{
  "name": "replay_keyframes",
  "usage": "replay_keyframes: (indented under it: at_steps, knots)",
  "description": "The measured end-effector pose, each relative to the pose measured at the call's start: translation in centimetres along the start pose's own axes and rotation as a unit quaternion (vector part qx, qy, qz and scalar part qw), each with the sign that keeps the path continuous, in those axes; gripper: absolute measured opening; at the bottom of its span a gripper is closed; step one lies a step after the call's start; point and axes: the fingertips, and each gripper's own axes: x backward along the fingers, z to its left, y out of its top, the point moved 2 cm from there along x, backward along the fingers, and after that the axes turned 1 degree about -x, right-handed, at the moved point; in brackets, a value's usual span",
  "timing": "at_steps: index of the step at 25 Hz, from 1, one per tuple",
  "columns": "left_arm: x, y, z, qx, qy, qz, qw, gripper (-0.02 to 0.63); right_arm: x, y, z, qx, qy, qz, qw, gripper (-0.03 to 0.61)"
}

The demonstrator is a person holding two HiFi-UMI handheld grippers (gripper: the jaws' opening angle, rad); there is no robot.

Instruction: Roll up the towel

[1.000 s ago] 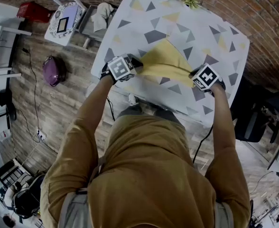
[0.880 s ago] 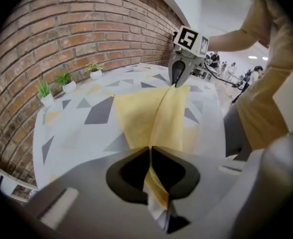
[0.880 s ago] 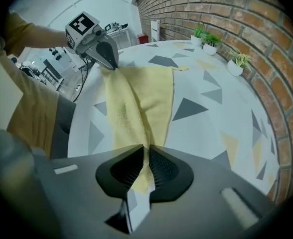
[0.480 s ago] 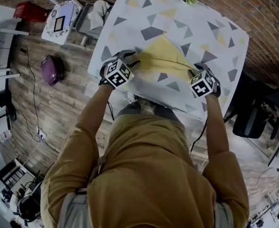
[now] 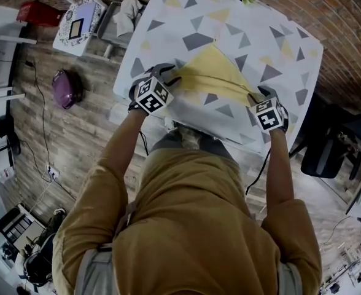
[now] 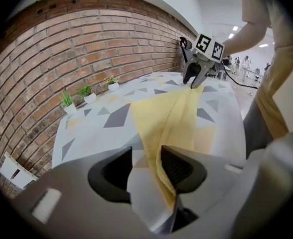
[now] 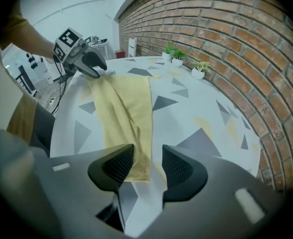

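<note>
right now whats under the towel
The towel lies folded on the triangle-patterned tablecloth, which shows around it. Nothing else pokes out from beneath. The cloth right under it and the inside of its folds are covered.

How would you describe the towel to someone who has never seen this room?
Start at the white table printed with grey and yellow triangles, beside the red brick wall. On its half nearest the person lies the pale yellow cloth towel, loosely folded. Unlike the flat printed triangles, it is wrinkled and bigger; the small potted plants stand at the far edge.
</note>
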Motion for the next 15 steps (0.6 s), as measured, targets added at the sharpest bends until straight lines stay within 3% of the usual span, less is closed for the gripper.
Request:
replay_keyframes:
  at_steps: [15]
  knots:
    - [-0.2, 0.2, -0.2, -0.004, -0.004, -0.005, 1.0000, 0.196, 1.5, -0.9, -0.1, -0.007, 0.058, 0.014, 0.998, 0.172]
